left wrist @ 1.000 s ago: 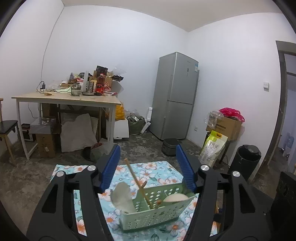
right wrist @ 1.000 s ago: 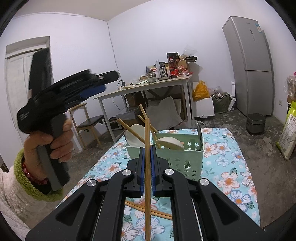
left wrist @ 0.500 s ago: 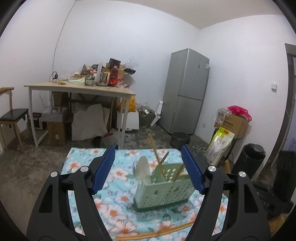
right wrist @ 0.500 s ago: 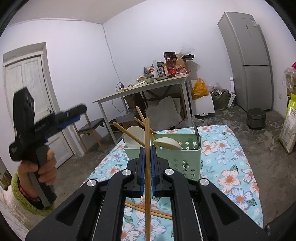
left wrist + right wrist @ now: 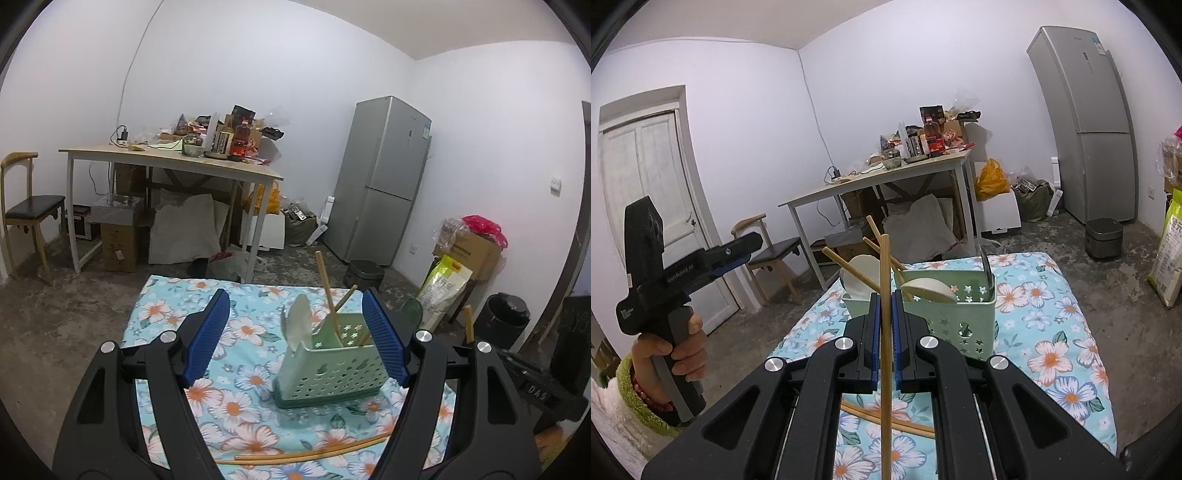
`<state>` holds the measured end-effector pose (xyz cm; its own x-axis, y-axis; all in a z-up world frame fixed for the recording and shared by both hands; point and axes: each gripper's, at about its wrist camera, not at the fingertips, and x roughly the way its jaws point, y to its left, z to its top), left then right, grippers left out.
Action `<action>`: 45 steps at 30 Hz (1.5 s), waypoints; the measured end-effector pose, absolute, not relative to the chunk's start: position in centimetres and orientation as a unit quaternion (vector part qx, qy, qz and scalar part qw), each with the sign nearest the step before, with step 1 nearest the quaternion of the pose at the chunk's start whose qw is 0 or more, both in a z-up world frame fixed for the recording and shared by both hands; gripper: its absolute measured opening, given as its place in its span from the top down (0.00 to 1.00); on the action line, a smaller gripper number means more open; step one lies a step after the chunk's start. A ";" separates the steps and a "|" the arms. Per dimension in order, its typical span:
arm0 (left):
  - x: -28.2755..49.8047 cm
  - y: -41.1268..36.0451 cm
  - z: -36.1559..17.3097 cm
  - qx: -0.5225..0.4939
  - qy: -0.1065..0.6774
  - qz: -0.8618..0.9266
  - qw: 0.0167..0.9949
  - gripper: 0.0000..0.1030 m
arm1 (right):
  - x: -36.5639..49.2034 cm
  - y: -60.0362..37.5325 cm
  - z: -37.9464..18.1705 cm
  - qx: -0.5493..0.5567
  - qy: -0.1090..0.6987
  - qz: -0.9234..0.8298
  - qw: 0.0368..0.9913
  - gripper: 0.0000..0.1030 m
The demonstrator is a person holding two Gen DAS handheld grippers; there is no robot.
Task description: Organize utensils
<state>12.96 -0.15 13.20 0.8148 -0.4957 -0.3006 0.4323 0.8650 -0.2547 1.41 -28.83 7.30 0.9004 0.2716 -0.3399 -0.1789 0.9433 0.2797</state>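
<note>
left claw body (image 5: 679, 275): "GenRobot.AI" | right claw body (image 5: 537, 392): "DAS"

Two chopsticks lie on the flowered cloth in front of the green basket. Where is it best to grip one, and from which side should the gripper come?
Probably grip near the middle of the chopsticks, coming from above with the pads across their length. They lie flat and thin on the cloth, apart from the basket, so a side approach finds little to pinch. The left gripper is open and free.

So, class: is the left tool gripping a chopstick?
No. The left tool stands open with nothing between its blue pads; the right tool clamps the chopstick.
</note>
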 end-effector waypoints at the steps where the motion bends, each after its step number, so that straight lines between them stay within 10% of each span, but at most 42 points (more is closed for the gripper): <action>1: 13.0 -0.2 13.2 -0.089 0.181 -0.247 0.948 0.32 | 1.4 -28.9 7.3 0.123 0.191 0.116 0.967 0.94; 45: 24.4 -10.2 11.4 0.038 0.308 -0.431 0.847 0.79 | 5.0 -29.2 6.0 0.134 0.218 0.116 0.960 0.94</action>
<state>24.42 -10.23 11.40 0.4377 -0.7070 -0.5555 0.7541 0.6251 -0.2014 5.02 -29.24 6.05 0.8779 0.2821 -0.3869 -0.1649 0.9367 0.3087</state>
